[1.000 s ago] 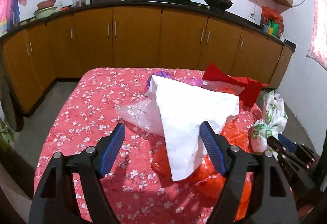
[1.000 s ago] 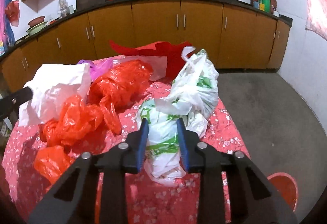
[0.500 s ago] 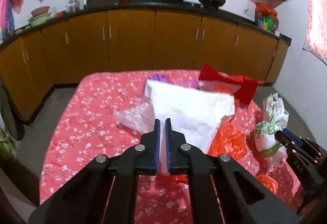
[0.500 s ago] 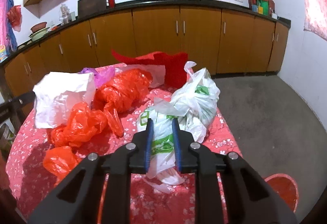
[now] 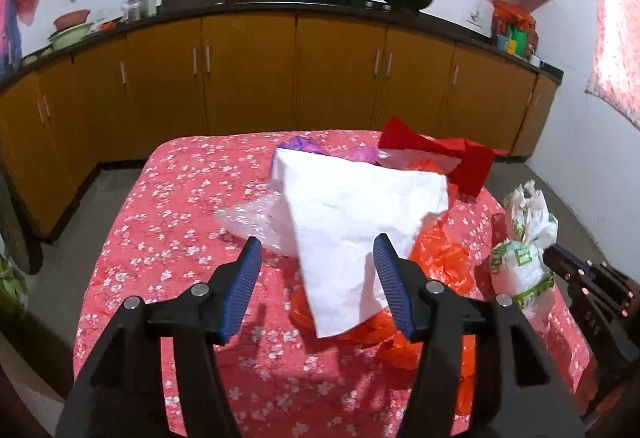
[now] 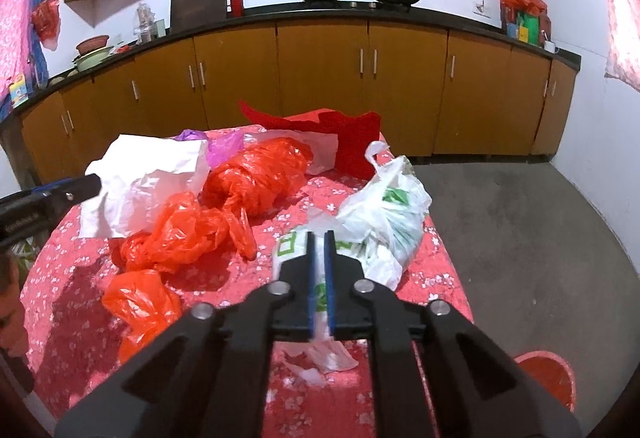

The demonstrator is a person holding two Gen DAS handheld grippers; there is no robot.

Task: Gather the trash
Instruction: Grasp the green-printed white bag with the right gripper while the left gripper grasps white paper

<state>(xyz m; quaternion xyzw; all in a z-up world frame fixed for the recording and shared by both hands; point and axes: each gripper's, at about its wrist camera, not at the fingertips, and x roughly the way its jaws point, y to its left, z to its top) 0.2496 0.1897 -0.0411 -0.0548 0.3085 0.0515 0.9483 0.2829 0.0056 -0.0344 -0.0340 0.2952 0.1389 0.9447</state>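
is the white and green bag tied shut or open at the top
Cannot tell. The white and green bag looks bunched and stuffed, one handle loop sticking up, but no knot shows.

Table (image 5: 168, 238) under red flowered cloth. On it: white sheet (image 5: 360, 206) over clear bag (image 5: 256, 222), orange bags (image 6: 180, 234), red paper (image 5: 440, 154) at far edge, purple bag (image 6: 224, 148), white-green bags (image 6: 384, 214) near right edge.
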